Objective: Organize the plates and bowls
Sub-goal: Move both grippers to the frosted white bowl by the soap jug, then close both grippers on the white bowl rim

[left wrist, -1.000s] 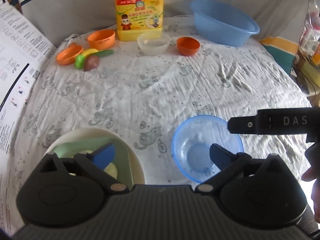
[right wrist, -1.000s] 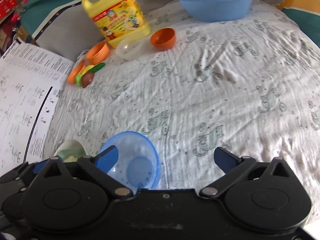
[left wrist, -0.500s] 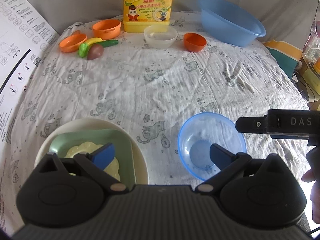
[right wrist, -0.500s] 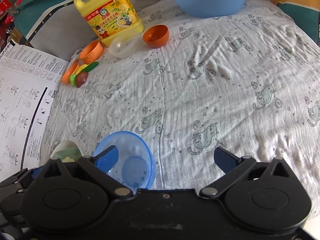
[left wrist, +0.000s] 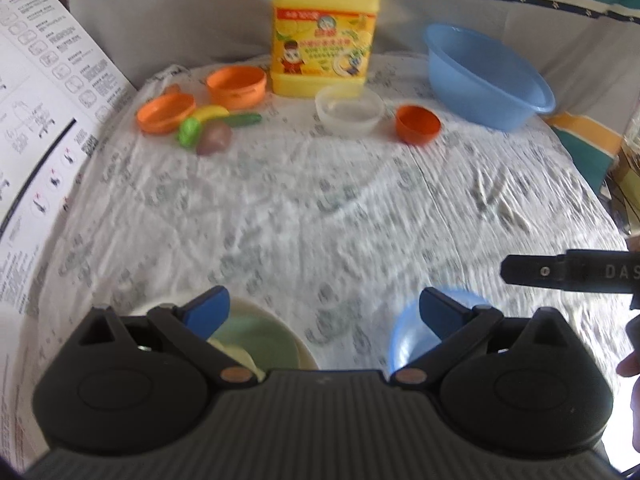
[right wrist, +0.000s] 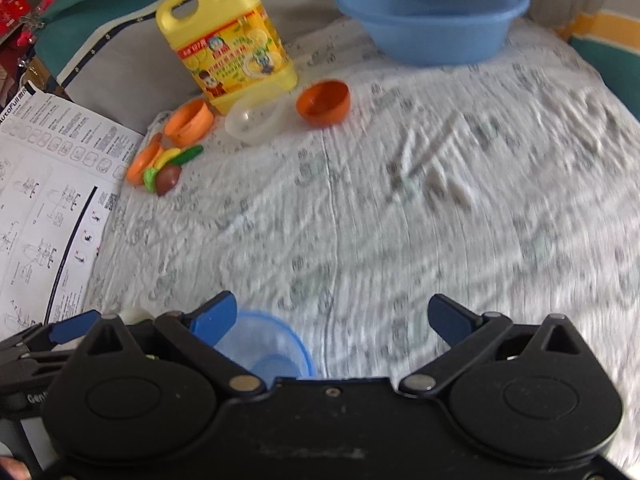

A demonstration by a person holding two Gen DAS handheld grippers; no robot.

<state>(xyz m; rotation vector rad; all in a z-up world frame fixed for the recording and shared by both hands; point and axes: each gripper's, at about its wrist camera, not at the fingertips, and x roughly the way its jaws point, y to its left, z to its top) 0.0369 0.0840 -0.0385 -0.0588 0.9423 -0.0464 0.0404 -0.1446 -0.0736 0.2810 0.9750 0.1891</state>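
**A:** Where do the plates and bowls sit?

**B:** Nearest, a clear blue bowl (right wrist: 276, 350) lies on the cloth-covered worktop (left wrist: 320, 208), nothing in it. Just beside it, to its left, a cream plate (left wrist: 298, 346) carries a green plate (left wrist: 264, 338), and a pale yellow piece lies on that; what it is I cannot tell.

**A:** And the hand-held grippers?

**B:** The left hand-held gripper (left wrist: 326, 312) is spread wide, holding nothing, one fingertip over the plates, the other over the blue bowl. The right hand-held gripper (right wrist: 332, 318) is likewise wide apart, with nothing between its fingers.

**A:** Further back?

**B:** A white bowl (left wrist: 349, 113) and a small orange bowl (left wrist: 418, 123) sit side by side, both holding nothing. Left of them are an orange pot (left wrist: 236, 87), an orange dish (left wrist: 165, 112) and toy vegetables (left wrist: 208, 130) loose on the cloth. Behind stand a yellow detergent jug (left wrist: 325, 36) and a large blue basin (left wrist: 486, 76). A printed sheet (right wrist: 44, 196) lies at the left edge.
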